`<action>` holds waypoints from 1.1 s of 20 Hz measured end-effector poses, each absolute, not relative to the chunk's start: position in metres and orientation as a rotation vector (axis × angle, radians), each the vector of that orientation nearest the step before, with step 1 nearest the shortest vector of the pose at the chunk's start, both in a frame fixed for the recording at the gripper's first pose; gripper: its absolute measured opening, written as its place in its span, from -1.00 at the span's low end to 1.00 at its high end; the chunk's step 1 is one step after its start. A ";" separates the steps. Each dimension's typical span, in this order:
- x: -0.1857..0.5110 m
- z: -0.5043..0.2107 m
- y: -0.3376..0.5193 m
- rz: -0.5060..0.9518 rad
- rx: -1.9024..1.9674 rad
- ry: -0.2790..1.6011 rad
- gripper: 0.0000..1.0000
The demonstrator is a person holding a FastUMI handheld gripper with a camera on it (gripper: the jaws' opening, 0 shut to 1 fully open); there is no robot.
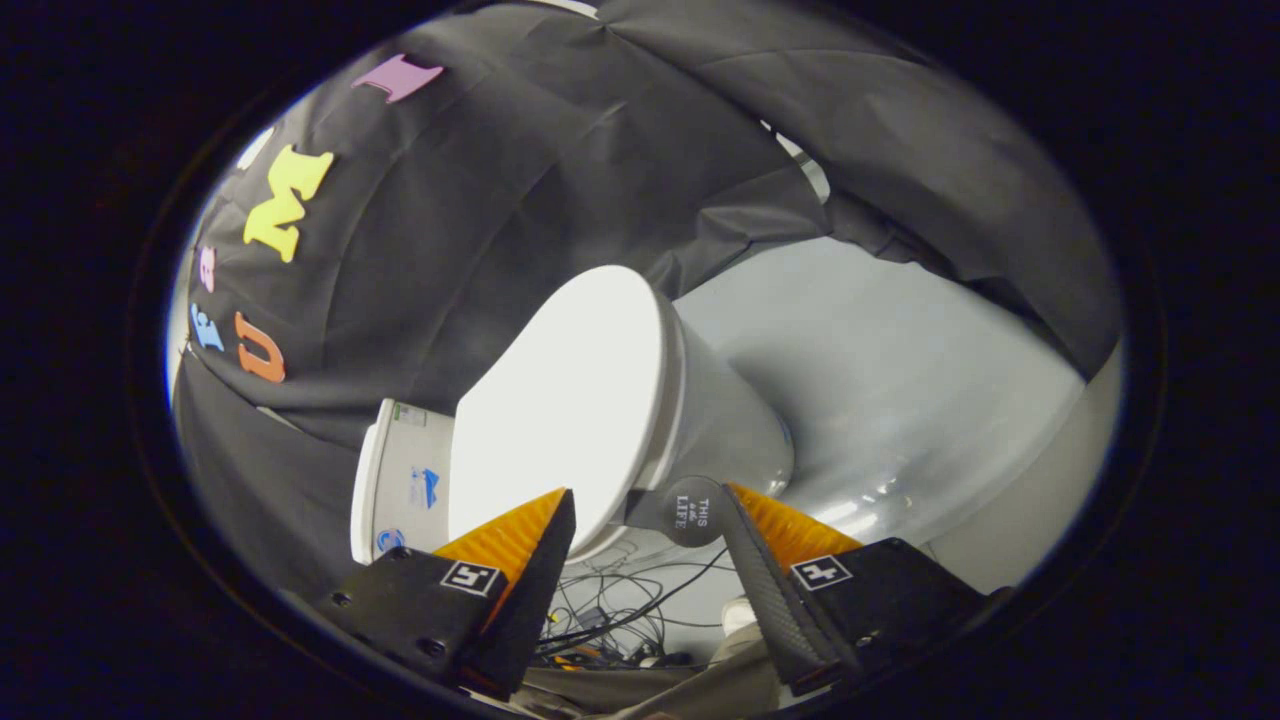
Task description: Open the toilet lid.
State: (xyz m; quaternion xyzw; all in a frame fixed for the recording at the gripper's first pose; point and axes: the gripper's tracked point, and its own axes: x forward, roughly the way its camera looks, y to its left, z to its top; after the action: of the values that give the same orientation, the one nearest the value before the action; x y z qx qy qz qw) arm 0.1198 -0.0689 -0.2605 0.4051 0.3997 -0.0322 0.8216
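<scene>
Black cloth (520, 200) backs the booth, with pale floor (900, 380) open beside the toilet (720, 420). Its lid (560, 400) lies closed just ahead of the gripper (648, 515), whose fingers stand wide apart, holding nothing, flanking the lid's front edge. Cables (620, 610) show between them.

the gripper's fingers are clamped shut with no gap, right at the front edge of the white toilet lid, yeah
Not quite. In the gripper view the gripper is open: its fingers stand apart, with the front edge of the white toilet lid between them and cables showing through the gap. The rest holds.
</scene>
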 end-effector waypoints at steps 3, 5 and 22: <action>0.116 -0.268 -0.071 -0.096 0.884 0.871 0.80; 0.116 -0.277 -0.067 -0.090 0.902 0.890 0.81; 0.133 -0.287 -0.053 -0.013 1.207 0.856 -0.50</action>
State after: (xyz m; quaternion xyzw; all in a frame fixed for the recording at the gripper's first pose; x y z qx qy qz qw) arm 0.1330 -0.0530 -0.2874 0.5501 0.3899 -0.0060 0.7385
